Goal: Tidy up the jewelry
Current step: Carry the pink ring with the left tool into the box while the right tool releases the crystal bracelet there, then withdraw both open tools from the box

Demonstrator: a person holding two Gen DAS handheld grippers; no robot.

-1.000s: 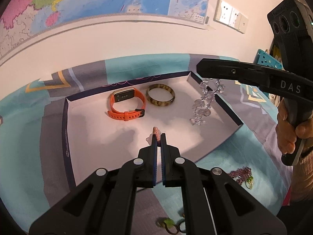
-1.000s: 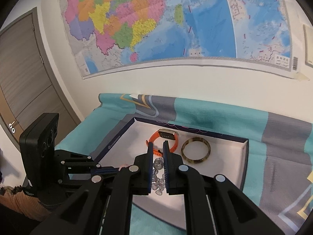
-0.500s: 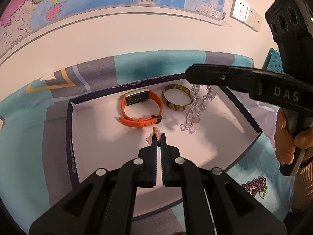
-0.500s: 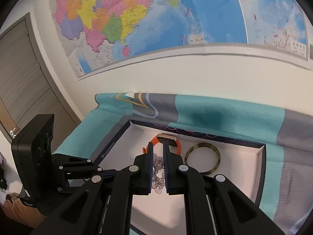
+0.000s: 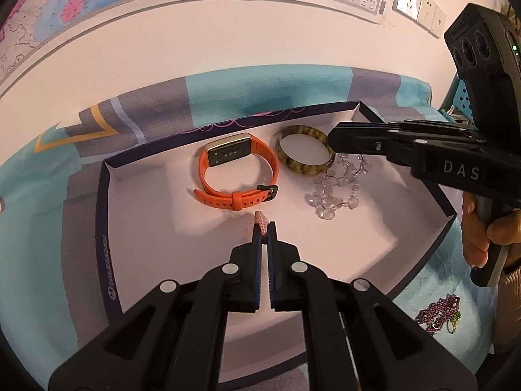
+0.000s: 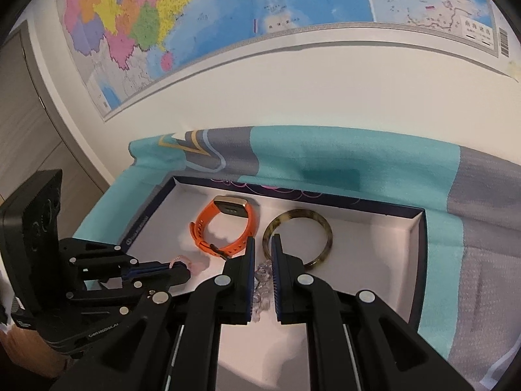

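Map wall | teal cloth | left gripper pinches pink piece | right gripper clamps crystal bracelet

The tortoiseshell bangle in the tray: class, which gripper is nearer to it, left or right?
Right. The right gripper holds a clear bead bracelet right beside the bangle; the left gripper sits nearer the tray's front, past the orange watch.

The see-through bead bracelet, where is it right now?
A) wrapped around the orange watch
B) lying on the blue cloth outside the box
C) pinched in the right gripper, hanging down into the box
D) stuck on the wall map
C: the clear bead bracelet hangs from the closed right gripper, its lower beads reaching the white floor of the box, next to the brown bangle and orange watch.
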